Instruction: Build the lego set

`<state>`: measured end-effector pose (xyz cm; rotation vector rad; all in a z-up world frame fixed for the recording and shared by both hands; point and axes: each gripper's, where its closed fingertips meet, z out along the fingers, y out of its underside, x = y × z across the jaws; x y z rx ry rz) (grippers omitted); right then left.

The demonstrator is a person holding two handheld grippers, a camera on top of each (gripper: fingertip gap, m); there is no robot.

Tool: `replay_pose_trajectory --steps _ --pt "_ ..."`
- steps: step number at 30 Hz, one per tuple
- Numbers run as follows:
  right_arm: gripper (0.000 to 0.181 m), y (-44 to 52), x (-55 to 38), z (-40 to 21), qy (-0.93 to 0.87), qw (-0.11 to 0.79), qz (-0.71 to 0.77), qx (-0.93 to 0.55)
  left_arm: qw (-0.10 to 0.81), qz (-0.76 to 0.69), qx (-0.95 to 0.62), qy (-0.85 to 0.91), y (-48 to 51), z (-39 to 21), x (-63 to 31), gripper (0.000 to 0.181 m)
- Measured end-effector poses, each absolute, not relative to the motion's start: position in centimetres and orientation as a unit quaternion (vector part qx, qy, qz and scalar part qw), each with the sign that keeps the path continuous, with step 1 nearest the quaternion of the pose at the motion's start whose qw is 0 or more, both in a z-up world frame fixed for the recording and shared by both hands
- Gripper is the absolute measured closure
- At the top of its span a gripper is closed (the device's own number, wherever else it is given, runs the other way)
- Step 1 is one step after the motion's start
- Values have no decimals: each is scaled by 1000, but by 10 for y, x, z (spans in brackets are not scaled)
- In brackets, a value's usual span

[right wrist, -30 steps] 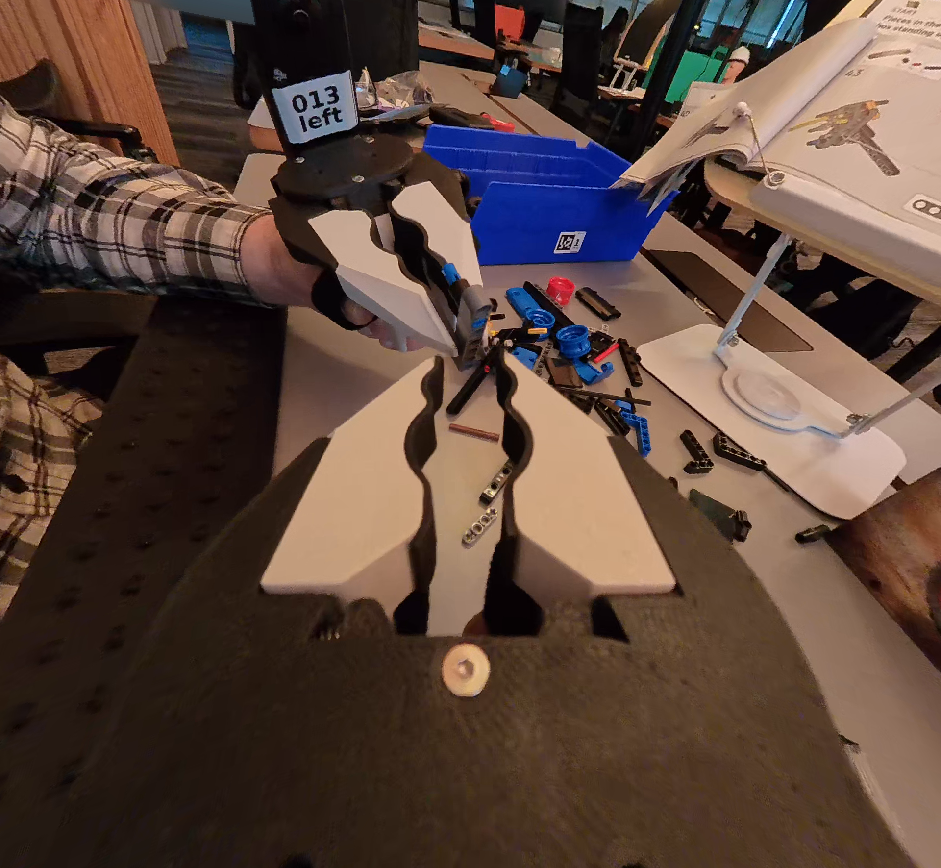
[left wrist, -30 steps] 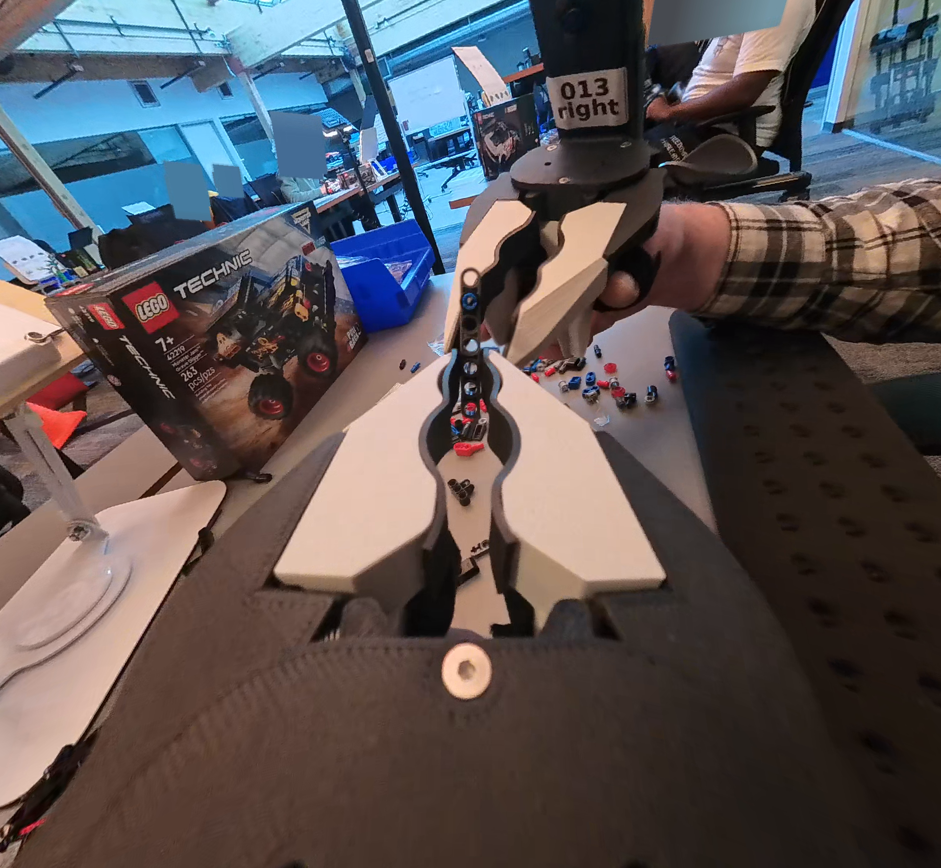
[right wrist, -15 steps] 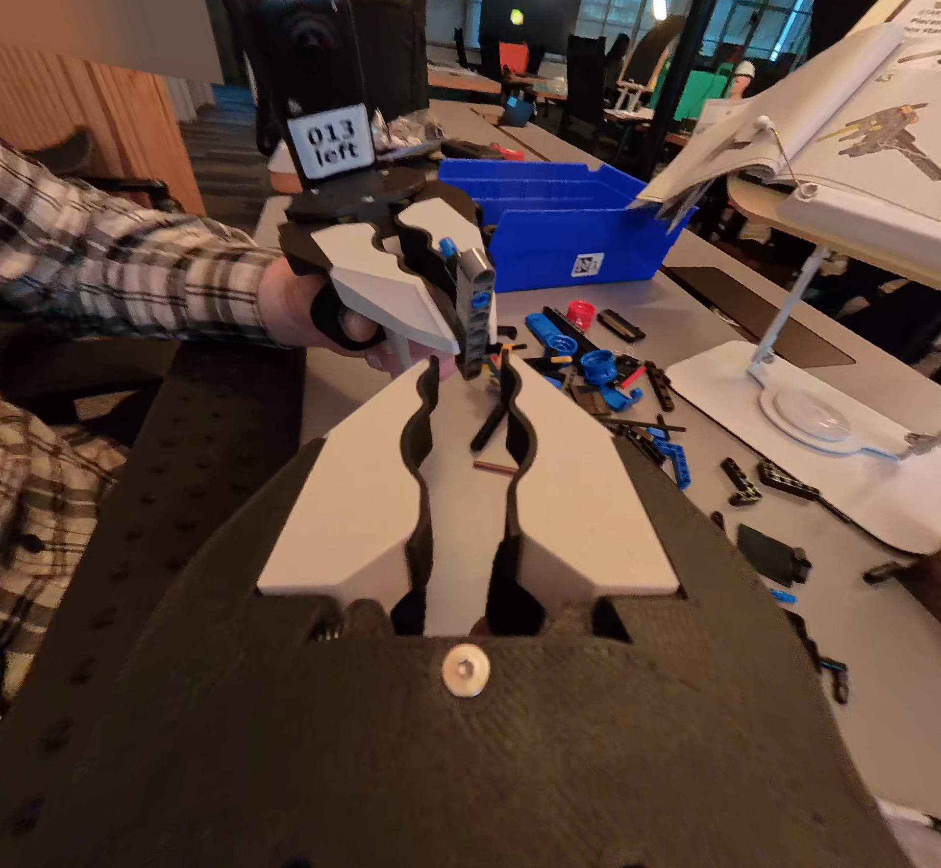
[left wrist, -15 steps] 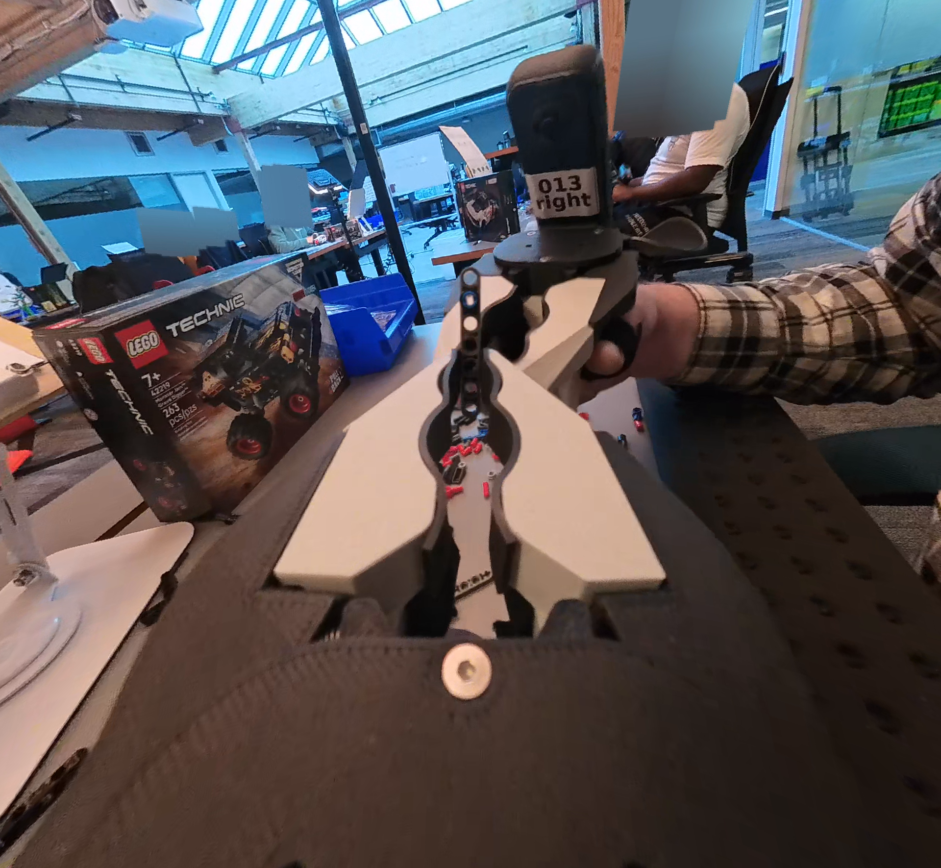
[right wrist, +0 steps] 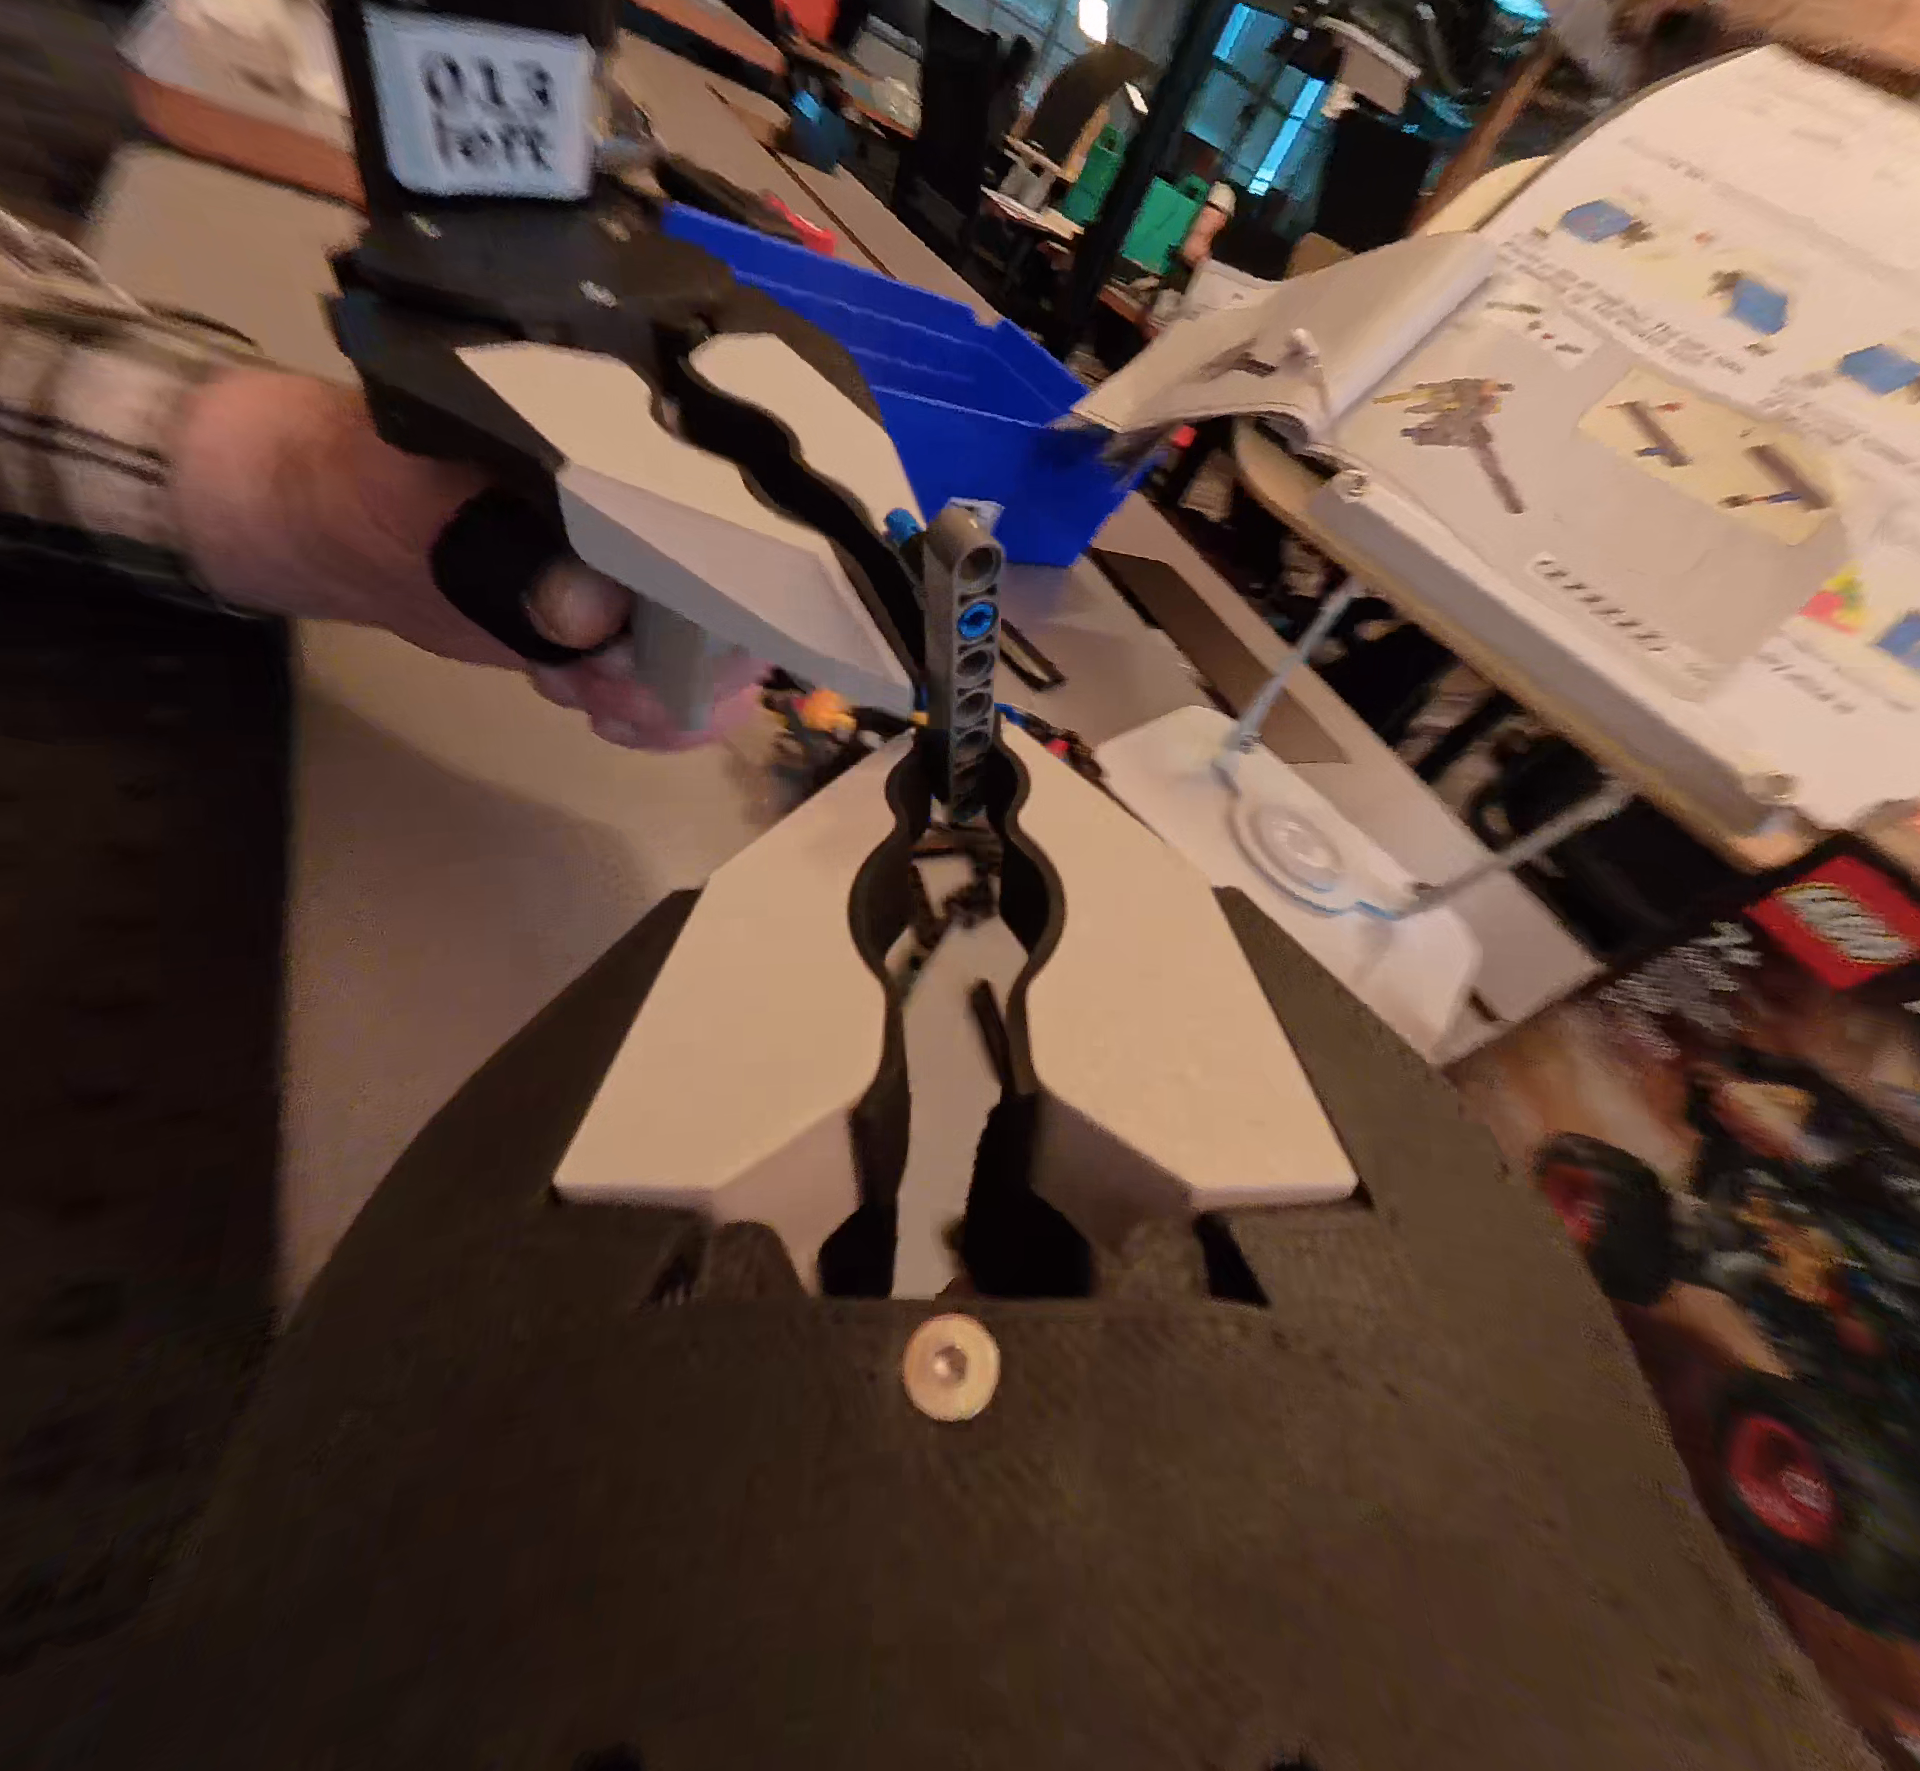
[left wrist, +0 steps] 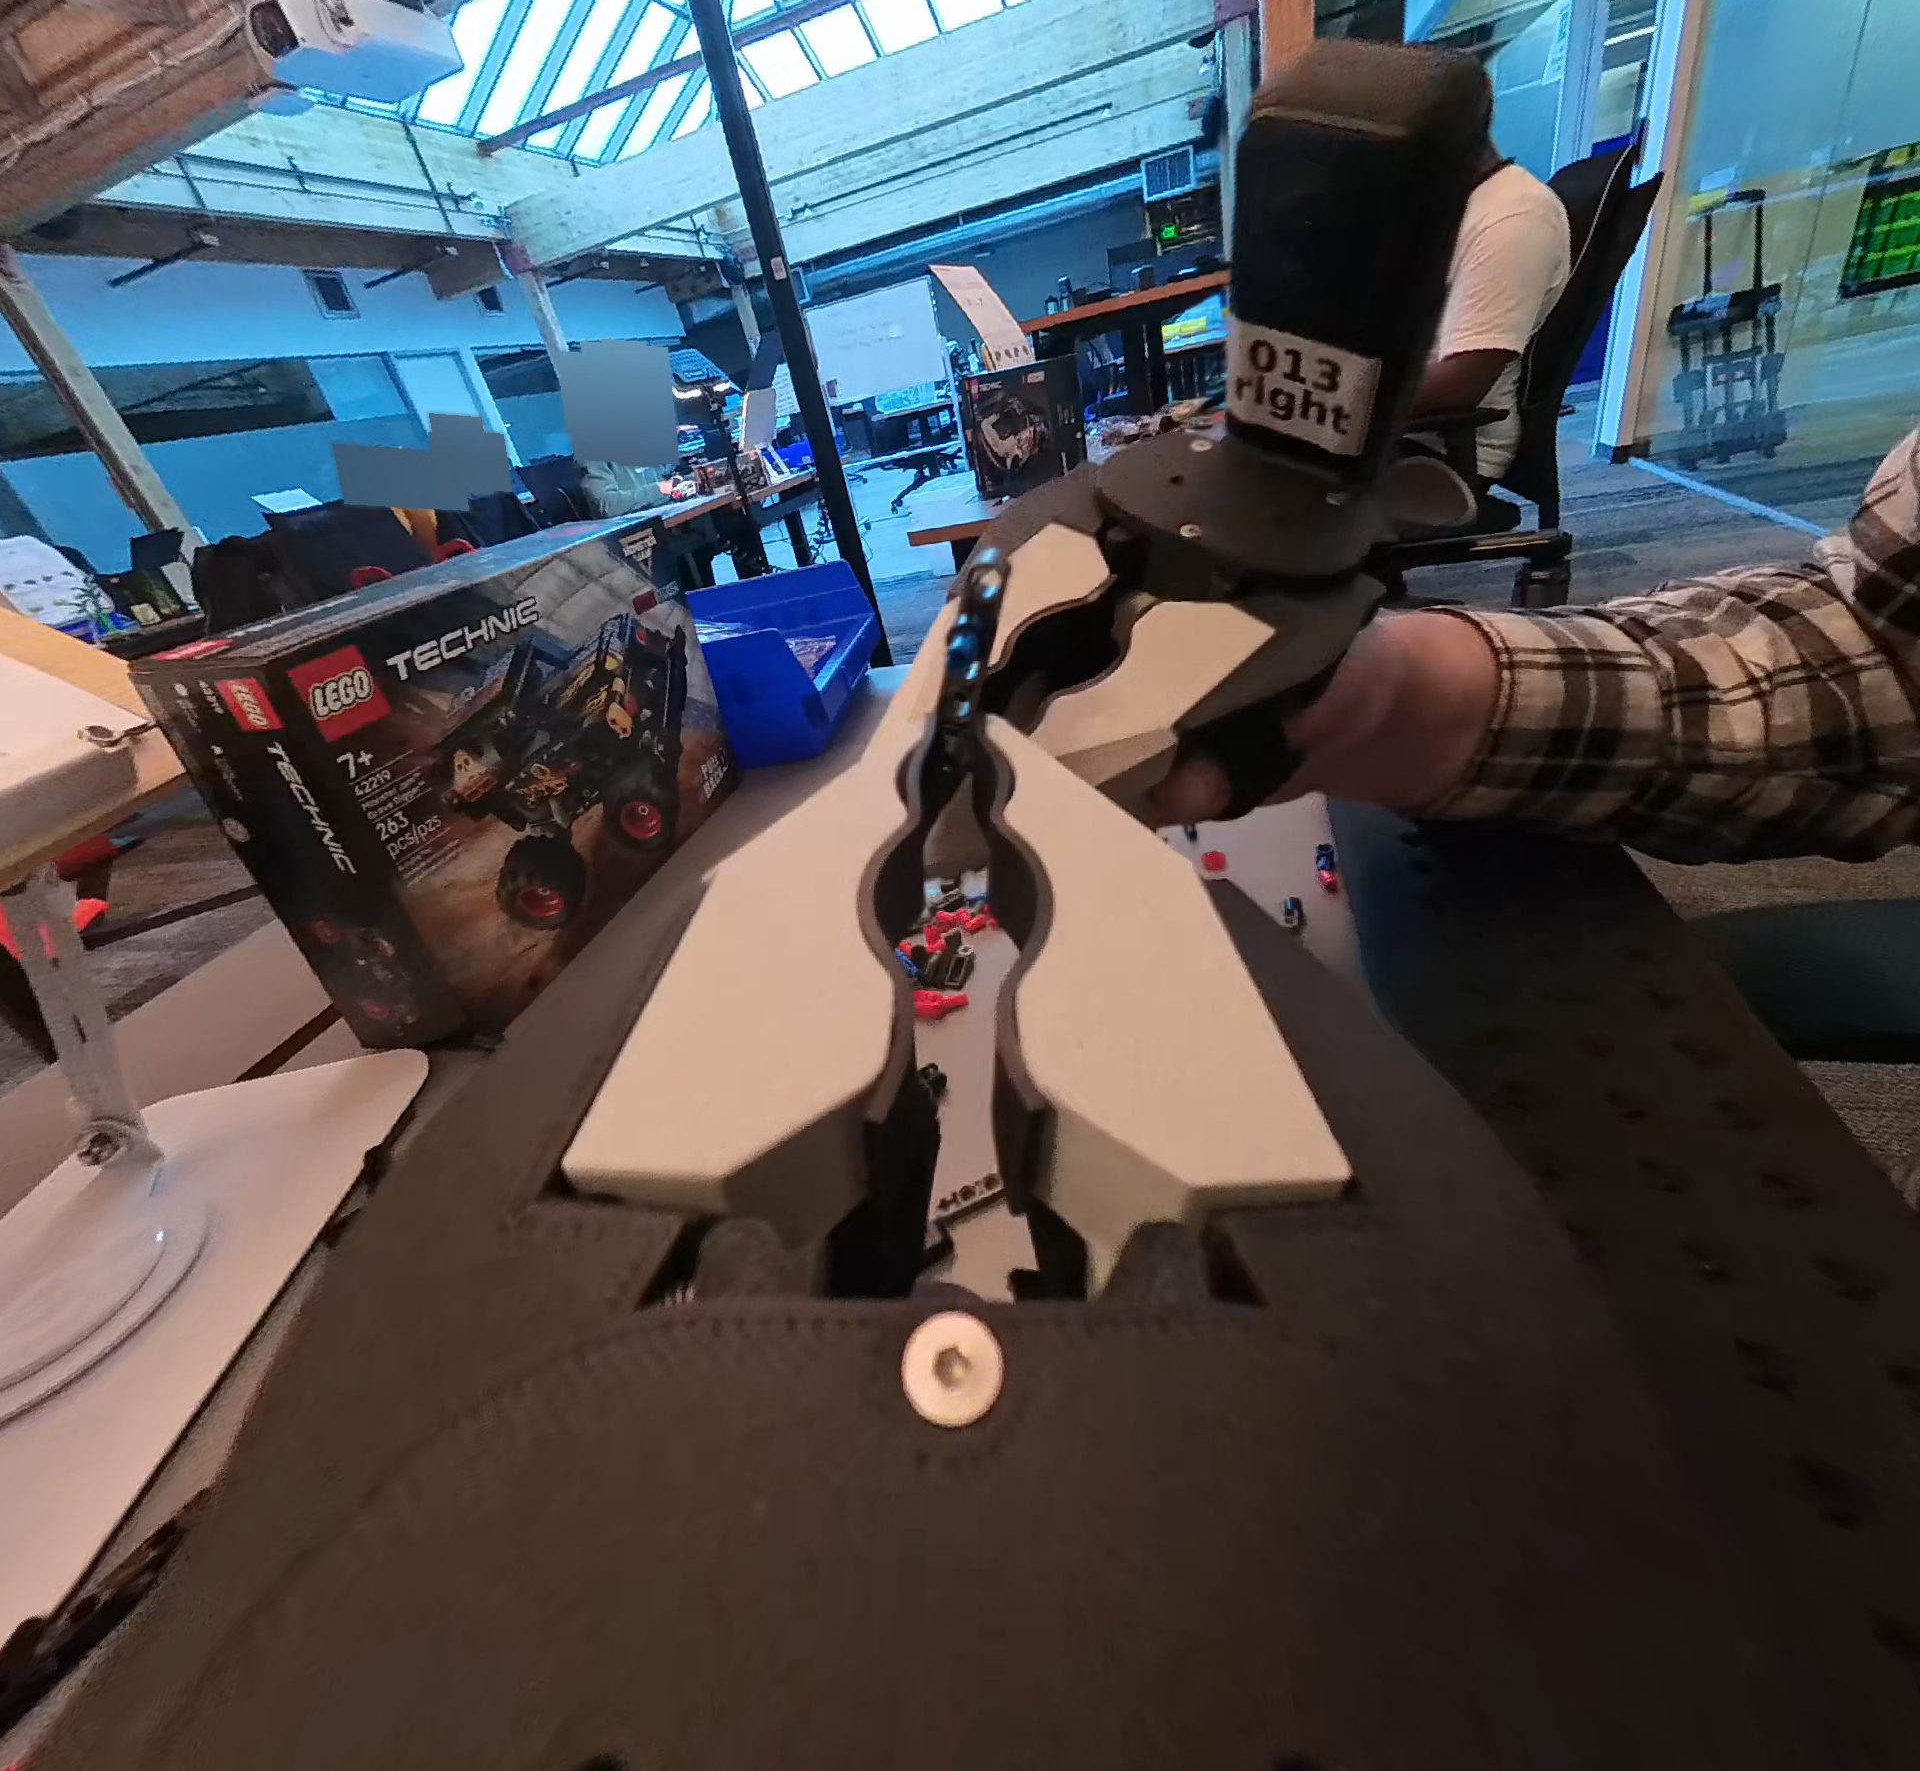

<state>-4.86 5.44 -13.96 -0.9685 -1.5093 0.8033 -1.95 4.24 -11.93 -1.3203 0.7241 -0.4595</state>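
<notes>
Fingers of both grippers clamp one upright grey beam, raised above table.

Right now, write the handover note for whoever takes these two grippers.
Left gripper: shut on the grey holed Lego beam with blue pins, held upright above the table.
Right gripper: tips at the beam's lower end; a firm grip cannot be told.
Loose red, blue and black Lego pieces lie on the white table; open instruction booklet on its stand; blue plastic bin behind.
Done: pins are in the beam. Left: the remaining build.
</notes>
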Motion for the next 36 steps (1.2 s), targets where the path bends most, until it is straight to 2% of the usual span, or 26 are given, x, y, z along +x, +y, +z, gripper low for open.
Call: replay_pose_trajectory --steps 8,10,12,31,34,36 --pt "175 87 -41 -155 -672 620 140 -380 701 -124 -613 342 49 -126 -29 165" --pt "175 88 -42 -160 -683 620 111 -370 692 -94 -618 360 51 -133 -26 166" --pt "175 88 -43 -164 -690 619 90 -362 683 -74 -625 370 53 -140 -25 175" --pt "175 83 -34 -177 -719 581 121 -362 629 -95 -669 385 56 -162 -34 177" --pt "174 85 -33 -180 -724 582 101 -356 625 -89 -669 392 54 -163 -33 159" --pt "175 83 -34 -184 -733 578 89 -347 627 -93 -665 396 52 -161 -31 157"
